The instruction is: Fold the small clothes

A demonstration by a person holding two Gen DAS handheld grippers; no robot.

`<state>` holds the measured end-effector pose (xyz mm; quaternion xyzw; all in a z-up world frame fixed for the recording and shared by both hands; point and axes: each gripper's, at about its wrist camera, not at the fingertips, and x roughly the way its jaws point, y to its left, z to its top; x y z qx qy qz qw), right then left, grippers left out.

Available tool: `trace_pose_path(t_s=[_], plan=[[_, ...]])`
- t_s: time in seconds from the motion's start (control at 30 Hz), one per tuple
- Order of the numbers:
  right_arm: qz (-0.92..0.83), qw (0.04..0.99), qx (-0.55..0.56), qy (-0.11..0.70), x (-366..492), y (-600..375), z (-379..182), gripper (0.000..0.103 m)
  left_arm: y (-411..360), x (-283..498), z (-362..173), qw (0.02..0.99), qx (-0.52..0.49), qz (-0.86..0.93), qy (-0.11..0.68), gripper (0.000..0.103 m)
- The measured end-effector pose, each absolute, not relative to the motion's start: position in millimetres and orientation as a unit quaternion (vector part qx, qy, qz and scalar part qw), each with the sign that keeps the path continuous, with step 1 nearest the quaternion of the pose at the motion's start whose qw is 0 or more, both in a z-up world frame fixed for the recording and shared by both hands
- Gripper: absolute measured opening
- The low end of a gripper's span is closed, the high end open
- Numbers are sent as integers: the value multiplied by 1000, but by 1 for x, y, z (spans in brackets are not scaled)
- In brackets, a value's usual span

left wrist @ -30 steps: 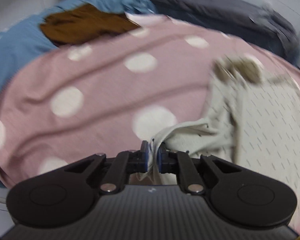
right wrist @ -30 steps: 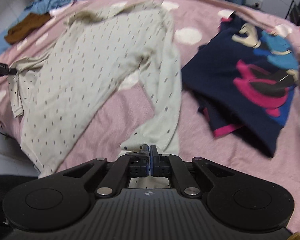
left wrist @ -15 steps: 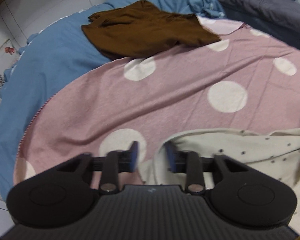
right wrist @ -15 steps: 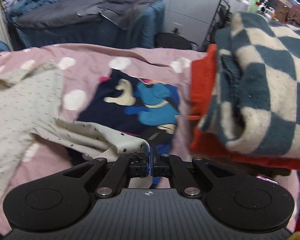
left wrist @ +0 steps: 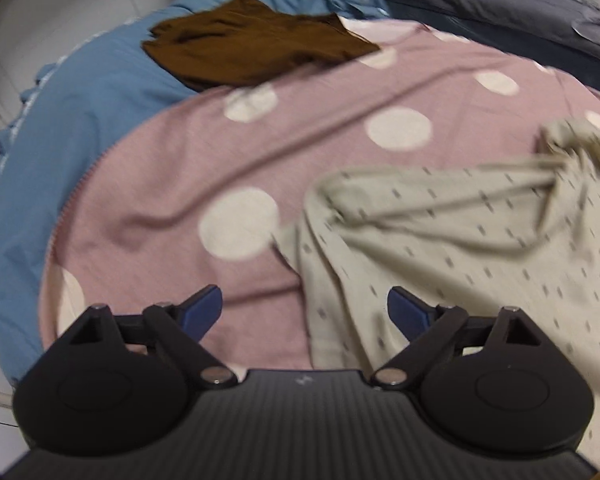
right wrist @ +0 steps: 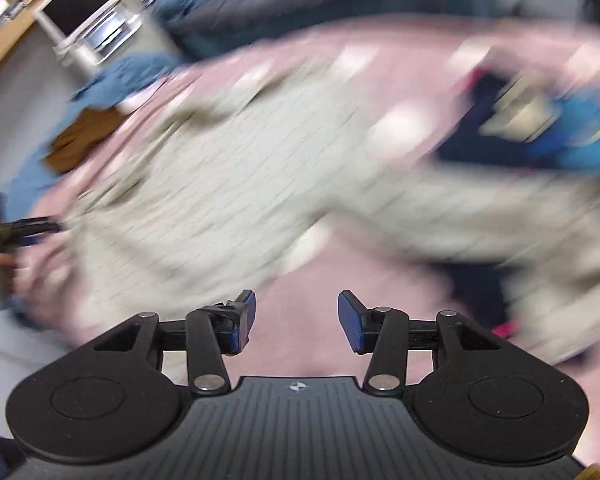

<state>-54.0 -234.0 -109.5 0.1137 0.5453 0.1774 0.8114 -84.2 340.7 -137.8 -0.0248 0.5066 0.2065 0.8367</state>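
A cream long-sleeved top with small dark dashes (left wrist: pixel 460 240) lies spread on the pink polka-dot blanket (left wrist: pixel 180 184). Its left sleeve end is bunched just ahead of my left gripper (left wrist: pixel 305 312), which is open and empty above the cloth edge. In the blurred right wrist view the same top (right wrist: pixel 228 168) stretches across the blanket, one sleeve running right. My right gripper (right wrist: pixel 296 318) is open and empty over bare pink blanket (right wrist: pixel 340 264). The left gripper also shows at the far left of that view (right wrist: pixel 28 226).
A brown garment (left wrist: pixel 252 48) lies on blue bedding (left wrist: pixel 80 92) at the back left. A dark grey quilt (left wrist: pixel 480 4) lies behind. A navy cartoon-print garment (right wrist: pixel 540 132) lies at the right. A white shelf unit (right wrist: pixel 88 20) stands at the far left.
Both grippers were shut on the cream top's sleeve ends a second ago. Both have let go and opened wide, and the sleeves now lie on the blanket.
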Motion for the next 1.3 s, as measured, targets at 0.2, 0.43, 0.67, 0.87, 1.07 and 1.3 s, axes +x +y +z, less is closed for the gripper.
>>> trace_pose_path(t_s=[0.2,0.43,0.67,0.87,1.07,1.3], plan=[[257,721,150,626,-62,-165,-176,67,338,-100,-147,825,-85,162,534,52],[252,670,188,672,-88,-125,-193,66,337,-61,-159,834,-43,79,544,52],[212,636,253,697,-93,-106,-205,69,394,-22,-171,822,12,226,523,62],[191,613,306,703,-97,-103,-211,69,423,-23,-140,844,-10,181,505,61],[190,614,311,700,-100,-99,-212,7,416,-27,-120,852,26,183,490,58],[219,647,212,699,-115,-147,-146,5,367,-36,-133,828,38,2,560,57]])
